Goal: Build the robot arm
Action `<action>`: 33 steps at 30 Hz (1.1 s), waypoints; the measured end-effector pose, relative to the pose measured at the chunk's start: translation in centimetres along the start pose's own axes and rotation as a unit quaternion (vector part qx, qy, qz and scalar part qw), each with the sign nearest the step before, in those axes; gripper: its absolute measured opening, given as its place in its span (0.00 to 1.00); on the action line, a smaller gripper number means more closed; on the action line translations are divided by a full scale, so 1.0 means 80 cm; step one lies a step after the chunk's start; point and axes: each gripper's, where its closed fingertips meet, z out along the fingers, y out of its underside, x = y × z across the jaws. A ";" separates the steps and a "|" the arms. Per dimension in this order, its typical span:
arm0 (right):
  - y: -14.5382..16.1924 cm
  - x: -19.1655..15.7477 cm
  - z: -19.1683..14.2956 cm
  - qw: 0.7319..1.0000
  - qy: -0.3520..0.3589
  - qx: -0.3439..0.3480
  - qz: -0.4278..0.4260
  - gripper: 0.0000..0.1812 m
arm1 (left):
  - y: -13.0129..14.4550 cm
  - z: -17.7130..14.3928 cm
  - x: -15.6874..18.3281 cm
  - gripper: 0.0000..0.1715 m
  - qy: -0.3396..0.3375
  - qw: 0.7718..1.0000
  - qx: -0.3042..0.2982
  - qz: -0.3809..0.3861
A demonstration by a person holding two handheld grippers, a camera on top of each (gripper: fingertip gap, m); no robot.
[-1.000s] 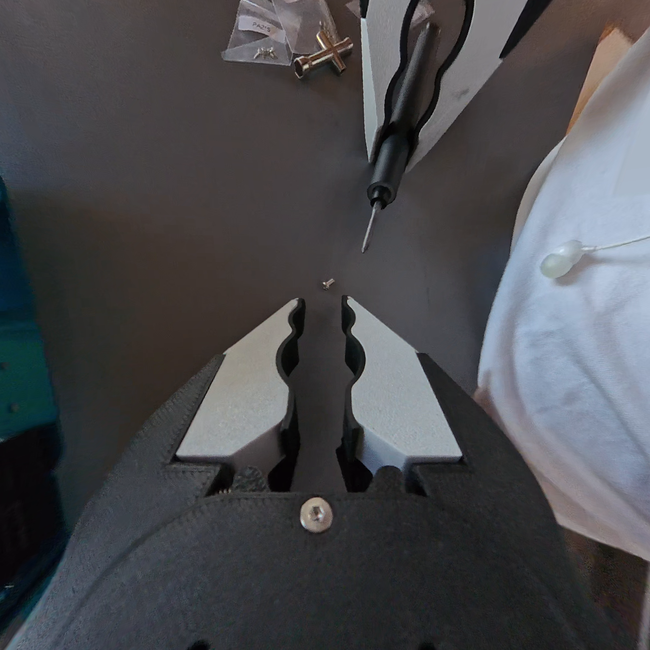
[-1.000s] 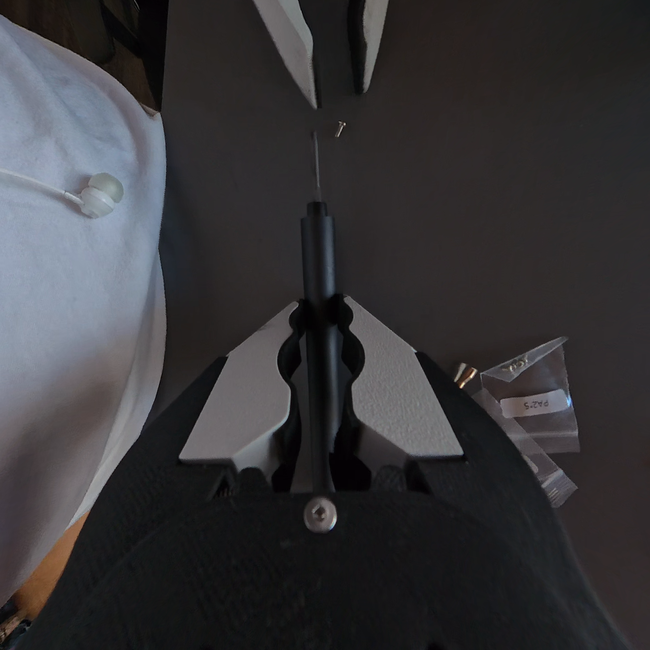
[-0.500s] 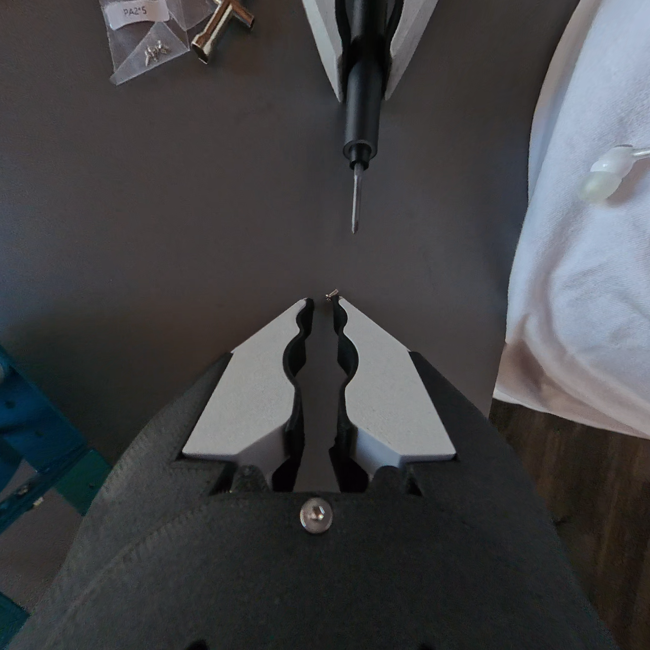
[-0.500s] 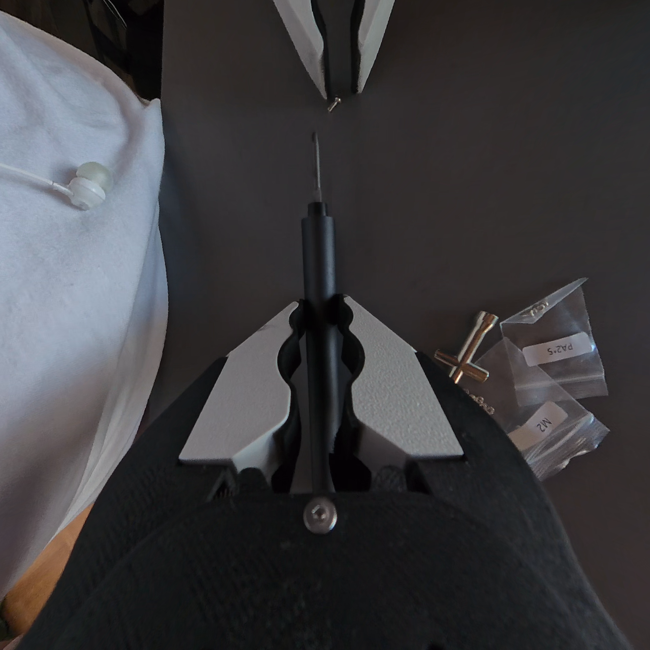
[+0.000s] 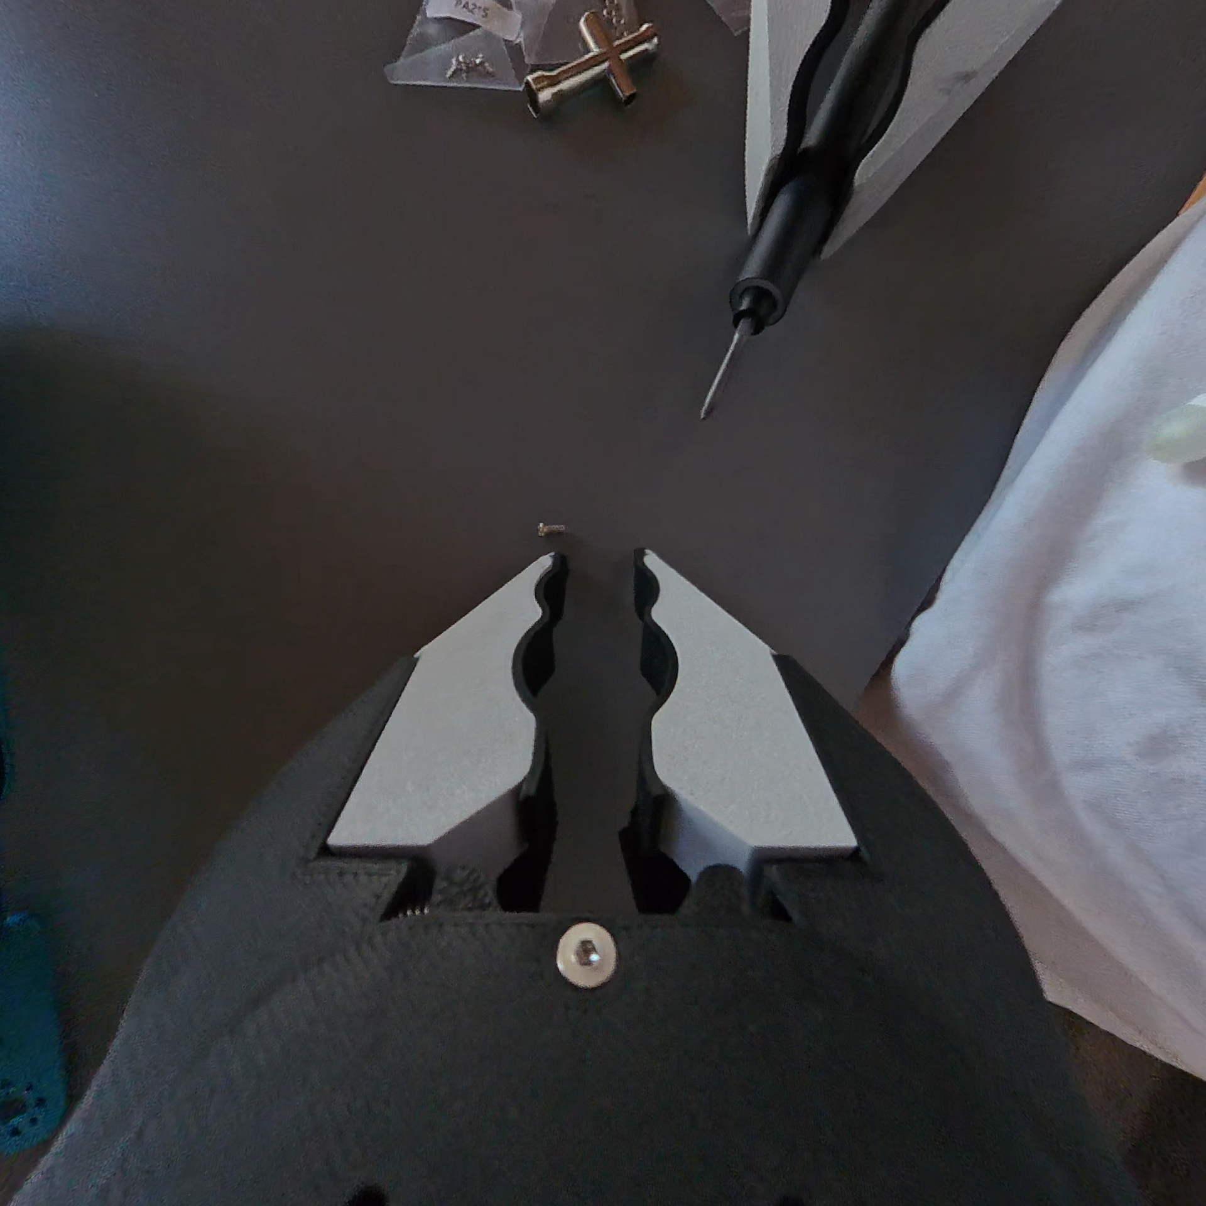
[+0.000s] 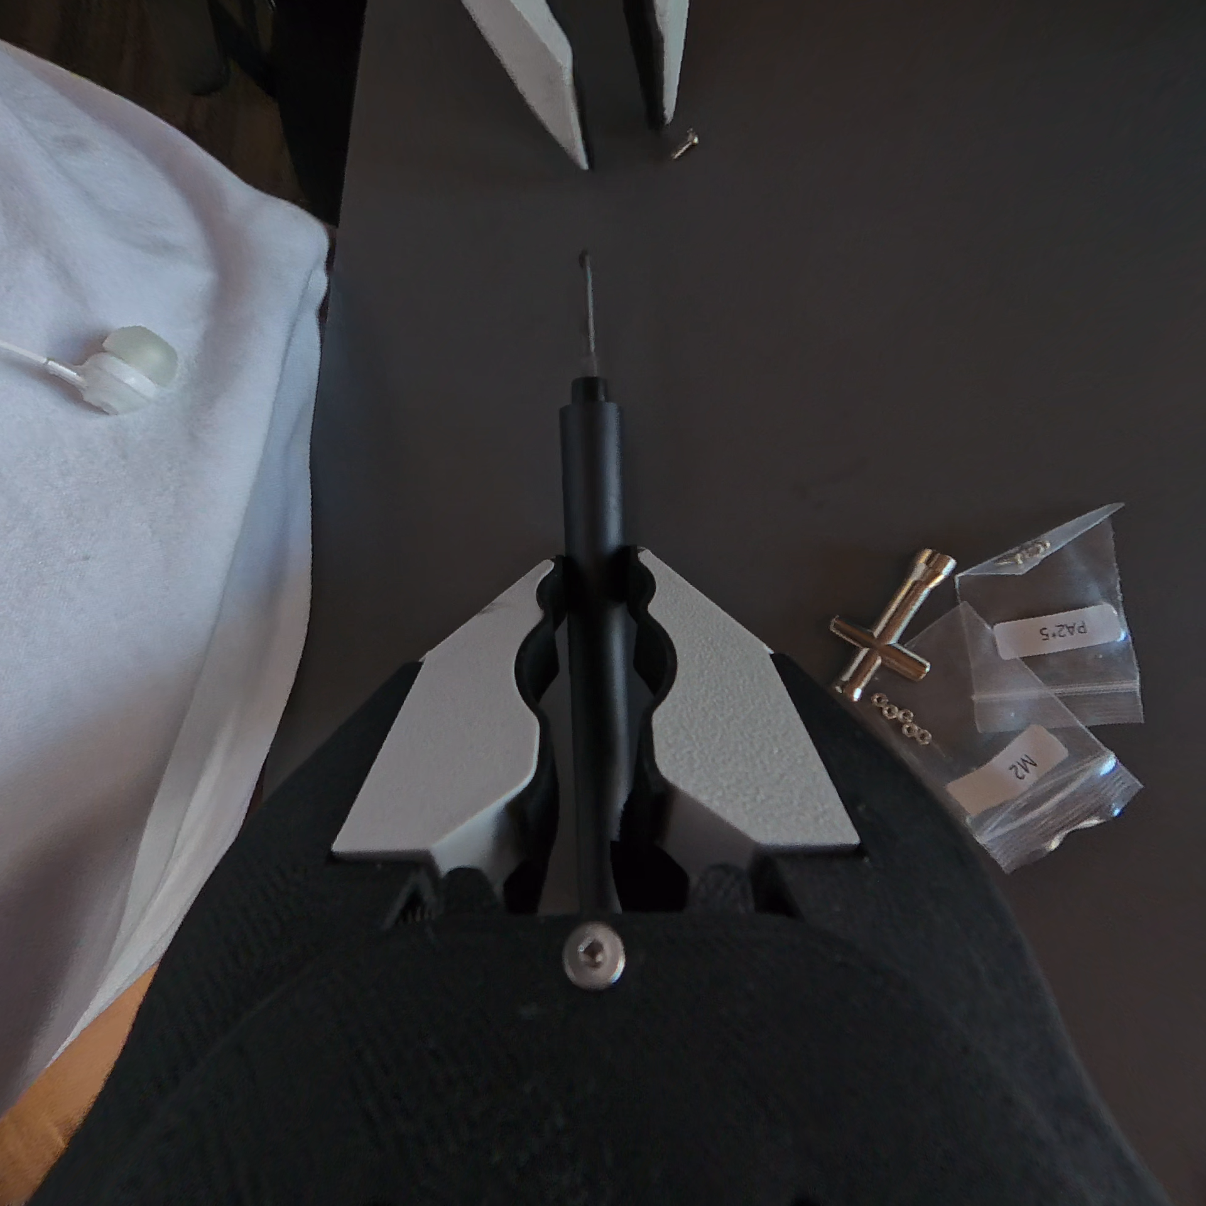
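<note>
A tiny silver screw point(image 5: 550, 528) lies on the dark table just ahead of my left gripper's left fingertip; it also shows in the right wrist view point(image 6: 684, 143). My left gripper point(image 5: 599, 555) is open and empty, its tips a little short of the screw. My right gripper point(image 6: 597, 562) is shut on a black precision screwdriver point(image 6: 592, 496), whose thin bit points toward the left gripper point(image 6: 623, 140) and ends short of it. In the left wrist view the screwdriver point(image 5: 770, 261) comes in from the upper right, its tip to the right of the screw.
A silver cross-shaped wrench point(image 6: 881, 646) and several small clear bags point(image 6: 1044, 685) lie on the table point(image 6: 848, 326), right of my right gripper; the wrench also shows in the left wrist view point(image 5: 594, 62). A person's white shirt point(image 5: 1044, 652) with an earbud point(image 6: 127, 375) borders the table. A blue-green part point(image 5: 19, 979) sits at far left. The grippers' ends are close to 12 centimeters from one another.
The left gripper's jaws have opened wider; half a second ago the screw sat at their tips, now it lies on the table just left of them. The screwdriver has shifted to the right.
</note>
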 end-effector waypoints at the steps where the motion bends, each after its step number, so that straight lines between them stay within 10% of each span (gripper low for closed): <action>1: 0.001 -0.001 0.000 1.000 -0.001 0.001 -0.003 0.10 | 0.000 0.000 -0.002 0.11 -0.010 1.000 0.003 -0.009; 8: 0.003 -0.003 -0.002 1.000 -0.005 0.006 -0.007 0.10 | -0.003 0.000 -0.025 0.06 -0.086 0.985 0.007 -0.148; 33: 0.005 -0.004 -0.003 1.000 -0.011 0.018 -0.005 0.10 | -0.016 0.005 -0.055 0.13 -0.082 0.986 0.016 -0.145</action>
